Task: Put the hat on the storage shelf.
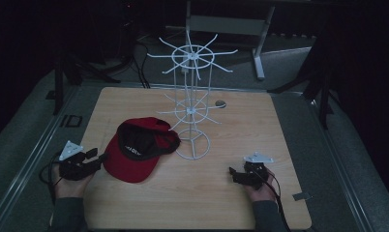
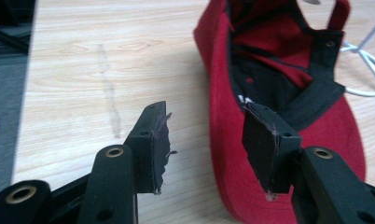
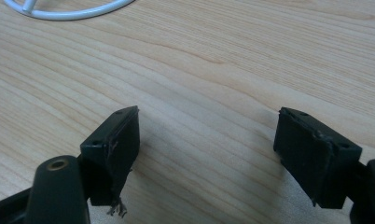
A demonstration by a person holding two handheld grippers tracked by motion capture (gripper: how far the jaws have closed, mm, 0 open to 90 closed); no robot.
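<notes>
Here the left hand [image 1: 69, 183] comes in from the near edge of the desk [image 1: 241, 125], its forearm running up from the bottom, and holds the left tool [image 1: 97, 158] low over the wood, pointing toward the right. Its jaws stand spread with nothing between them; in the left gripper view [image 2: 206, 144] the right jaw sits over the edge of the cap's brim while the left jaw is over bare wood just beside it. I cannot tell whether that jaw touches the brim.

The cap [image 1: 137, 149] is red with a black inner band, lying upside down with the opening up, just ahead of the left tool's jaws. Beyond the cap, touching or nearly touching its far side, stands a white wire rack [image 1: 192, 96] with a round base ring and two tiers of spoke-like arms.

The right hand [image 1: 260, 189] also enters from the near edge, wrist low, holding the right tool [image 1: 233, 174] pointing left. Its jaws are wide apart and empty over bare wood [image 3: 206, 154]; the rack's base ring shows well ahead of them in the right gripper view.

Count: two hands, two tools, one cap, one rack. A small dark round thing [image 1: 221, 103] lies on the desk beyond the rack, too small to identify.
</notes>
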